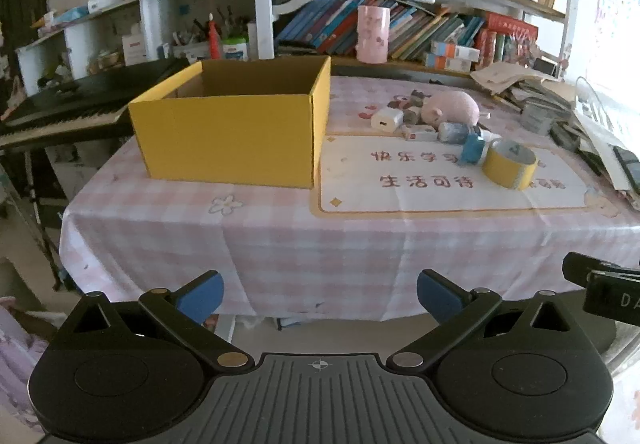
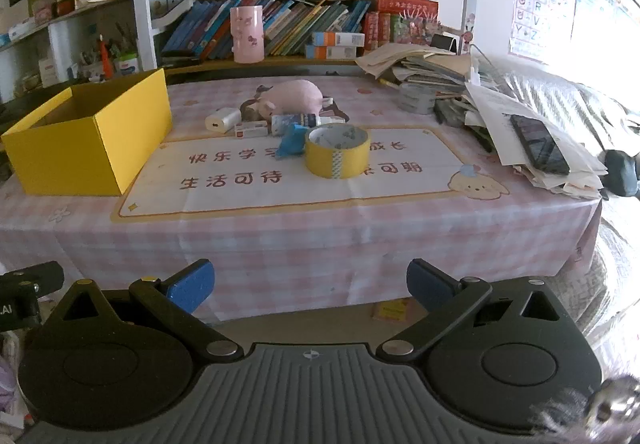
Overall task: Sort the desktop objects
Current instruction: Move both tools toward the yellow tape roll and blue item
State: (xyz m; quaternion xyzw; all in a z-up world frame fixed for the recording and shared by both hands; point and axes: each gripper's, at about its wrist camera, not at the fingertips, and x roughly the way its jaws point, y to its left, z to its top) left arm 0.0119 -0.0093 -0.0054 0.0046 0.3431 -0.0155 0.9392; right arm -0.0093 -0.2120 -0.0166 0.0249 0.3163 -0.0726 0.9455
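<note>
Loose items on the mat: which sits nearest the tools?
The yellow tape roll, lying flat at the front of the cluster; the blue item, bottle, white charger and pink plush all lie behind it.

Daylit, right-side window glare, fisheye-warped edges

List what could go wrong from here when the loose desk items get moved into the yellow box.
1. The yellow tape roll stands tight against the blue item and the bottle; open jaws closing on it may knock those neighbours.
2. The small items huddle against the pink plush pig, so a grasp could catch two at once.
3. The phone rests on a sloping paper pile near the desk edge; a sweeping right gripper could dislodge it.
</note>
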